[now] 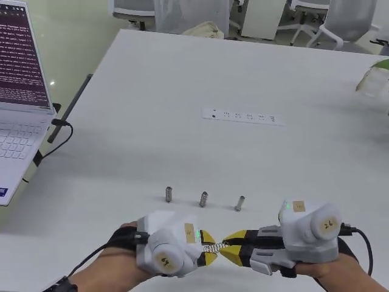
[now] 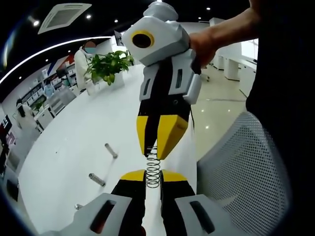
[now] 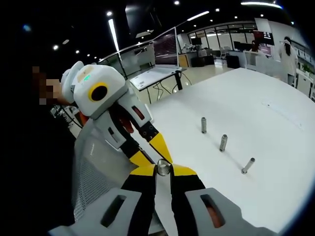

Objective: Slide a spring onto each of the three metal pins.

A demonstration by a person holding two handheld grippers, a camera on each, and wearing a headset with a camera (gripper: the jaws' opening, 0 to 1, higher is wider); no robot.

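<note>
A small metal spring (image 1: 213, 247) hangs level between my two grippers, just above the near edge of the white table (image 1: 200, 79). My left gripper (image 1: 206, 248) is shut on one end of the spring (image 2: 153, 169). My right gripper (image 1: 226, 249) faces it and is shut on the other end (image 3: 163, 167). Three short pins stand in a row just beyond. The left pin (image 1: 169, 194) and the middle pin (image 1: 203, 199) look ribbed, as if each carries a spring. The right pin (image 1: 239, 203) looks smooth and bare.
An open laptop (image 1: 18, 91) sits at the table's left edge, with a black cable (image 1: 58, 137) trailing from it. A flush power strip (image 1: 243, 115) lies mid-table. A potted plant (image 1: 375, 76) stands far right, and office chairs (image 1: 340, 21) beyond the far edge.
</note>
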